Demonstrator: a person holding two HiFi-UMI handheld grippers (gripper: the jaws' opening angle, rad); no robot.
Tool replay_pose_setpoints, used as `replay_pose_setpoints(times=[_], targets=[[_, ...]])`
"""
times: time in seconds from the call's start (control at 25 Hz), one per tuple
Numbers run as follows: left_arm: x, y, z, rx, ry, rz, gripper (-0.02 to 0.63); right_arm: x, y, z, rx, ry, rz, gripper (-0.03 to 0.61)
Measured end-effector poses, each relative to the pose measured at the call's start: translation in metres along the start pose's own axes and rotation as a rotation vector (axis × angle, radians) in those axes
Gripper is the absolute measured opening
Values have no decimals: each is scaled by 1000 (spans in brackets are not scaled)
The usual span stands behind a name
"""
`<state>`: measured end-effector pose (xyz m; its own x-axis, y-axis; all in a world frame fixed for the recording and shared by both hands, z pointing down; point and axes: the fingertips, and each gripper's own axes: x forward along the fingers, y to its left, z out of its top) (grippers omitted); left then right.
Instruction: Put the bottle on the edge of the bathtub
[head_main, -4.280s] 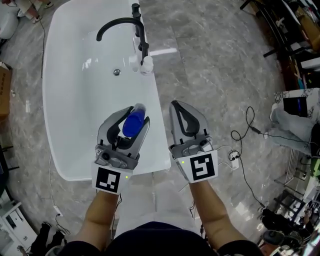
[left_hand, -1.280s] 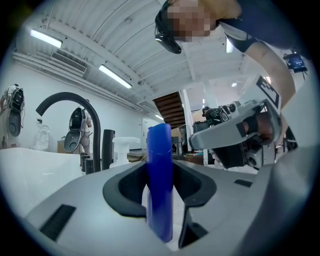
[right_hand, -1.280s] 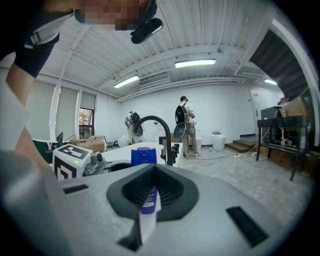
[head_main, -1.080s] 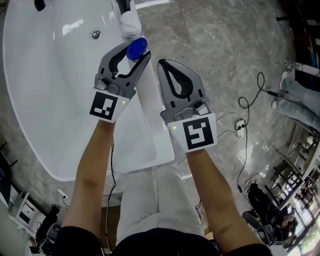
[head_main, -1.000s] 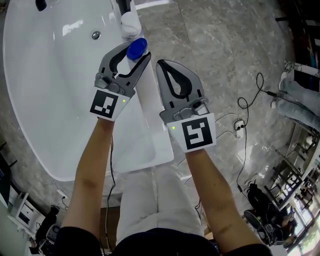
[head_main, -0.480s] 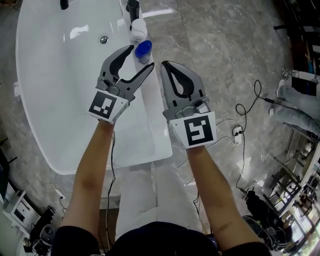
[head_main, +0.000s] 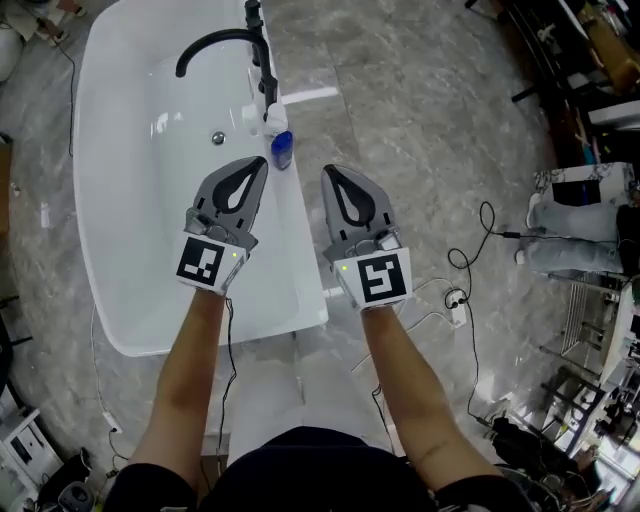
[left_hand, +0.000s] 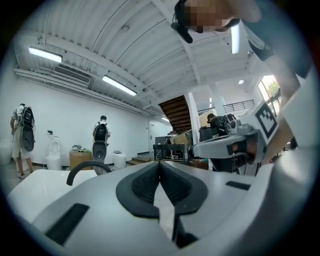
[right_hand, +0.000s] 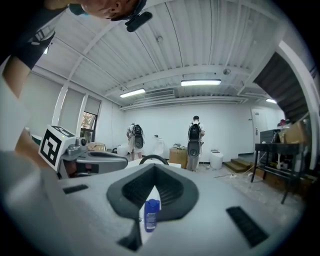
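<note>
Blue bottle upright on bathtub rim

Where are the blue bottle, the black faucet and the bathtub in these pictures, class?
blue bottle (head_main: 282, 150): head view, its blue body.
black faucet (head_main: 215, 38): head view, curved spout.
bathtub (head_main: 303, 285): head view, right rim.

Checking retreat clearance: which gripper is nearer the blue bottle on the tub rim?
Left, by the head view. The left gripper, jaws shut, sits just short of the bottle, slightly to its left. The right gripper, also shut, is farther away, to its right.
</note>
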<state>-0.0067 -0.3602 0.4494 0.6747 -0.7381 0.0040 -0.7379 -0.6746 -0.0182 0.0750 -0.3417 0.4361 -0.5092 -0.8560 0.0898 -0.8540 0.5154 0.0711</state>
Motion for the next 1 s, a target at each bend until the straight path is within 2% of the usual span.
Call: replay_pose_setpoints(times=[0.24,0.48,0.64,0.8,1.0], targets=[[-47,-32,91,8,-46,46,3,-47,8,60,-1,-18,-28,0],[-105,-61,162,26,-59,195,3,-98,21,128,-22,-65,-14,0],[-136,-80,206,75,-76,296,2,-135,22,163,18,-104,-23,0],[-158,-105,238,134,-107,343,2,-169,20,188,-3,-142,-27,0],[-181,-127,259,113,-140,391,2,-198,21,210,-29,-175,-22,0]])
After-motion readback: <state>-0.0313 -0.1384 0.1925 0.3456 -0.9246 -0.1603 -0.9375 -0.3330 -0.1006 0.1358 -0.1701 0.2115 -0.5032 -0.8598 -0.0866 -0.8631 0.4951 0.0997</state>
